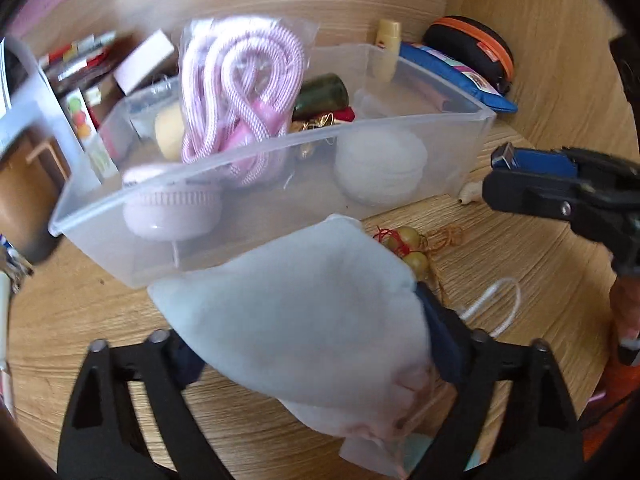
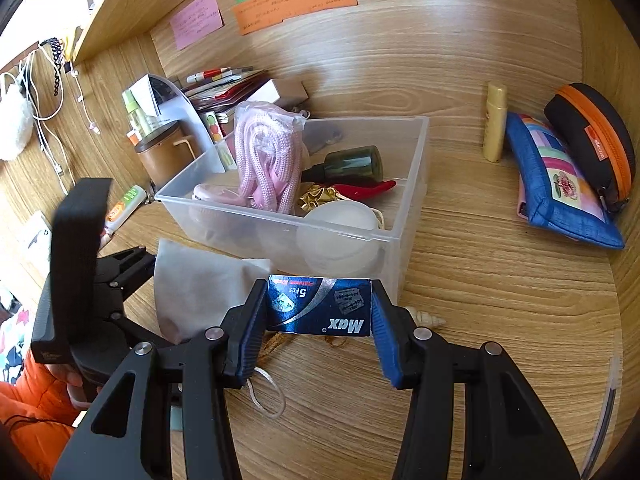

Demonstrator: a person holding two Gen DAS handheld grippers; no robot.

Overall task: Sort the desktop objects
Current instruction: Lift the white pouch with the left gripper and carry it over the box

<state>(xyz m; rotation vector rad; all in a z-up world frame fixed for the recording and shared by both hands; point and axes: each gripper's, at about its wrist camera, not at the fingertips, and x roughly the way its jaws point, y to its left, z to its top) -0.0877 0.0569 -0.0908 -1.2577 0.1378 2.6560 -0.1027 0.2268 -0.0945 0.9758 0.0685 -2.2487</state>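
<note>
Just in front of the clear plastic bin [image 2: 260, 213], both grippers carry out one sorting step. The right gripper [image 2: 319, 300] pinches a small blue blade box [image 2: 328, 312] by its two short ends, held level off the desk at the bin's near right corner. To go well, the box should probably be lifted over the near rim before the pads let go, and aimed at the free floor at the bin's right end. The left gripper [image 1: 308, 340] straddles a white cloth pouch [image 1: 304, 280] at the bin's near wall. Its jaws stand wide with the pouch between them; whether the pads actually press on the cloth cannot be told.

Inside the bin, a bagged pink cord [image 2: 268, 164] stands above the rim at the left, and a white round puff [image 2: 340, 236] fills the near right corner; either could block a low entry. In front of the bin lie a gold bead charm [image 1: 408, 248] and a white string loop [image 1: 500, 304], which could snag. To the bin's right sit a blue patchwork purse [image 2: 560, 188] and a black-and-orange case [image 2: 592, 140].
</note>
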